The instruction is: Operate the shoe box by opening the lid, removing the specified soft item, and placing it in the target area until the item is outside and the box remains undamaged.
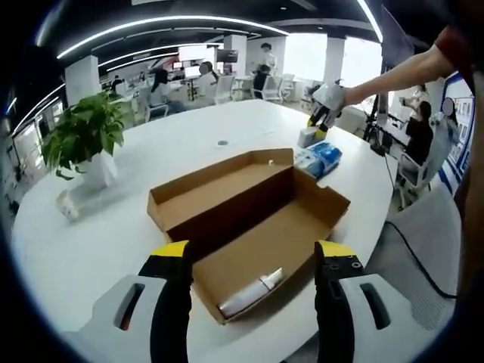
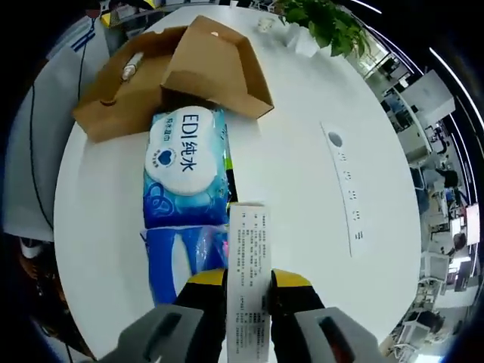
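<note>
The brown cardboard shoe box (image 1: 249,219) lies open on the white table, its lid (image 1: 219,185) folded back. A white tube (image 1: 249,295) rests in the box's near end. My left gripper (image 1: 253,253) stands open just in front of the box, its jaws apart on either side of the near corner. My right gripper (image 2: 248,281) is shut on a slim white printed carton (image 2: 248,249), which stands beside a blue wet-wipes pack (image 2: 185,166). In the left gripper view that right gripper (image 1: 325,106) is beyond the box, above the wipes pack (image 1: 321,159).
A second blue pack (image 2: 185,257) lies next to the carton. A potted plant (image 1: 83,136) in a white pot stands at the table's left. A cable port strip (image 2: 344,181) is set into the tabletop. Chairs and people are beyond the table. A person's arm (image 1: 401,72) reaches in.
</note>
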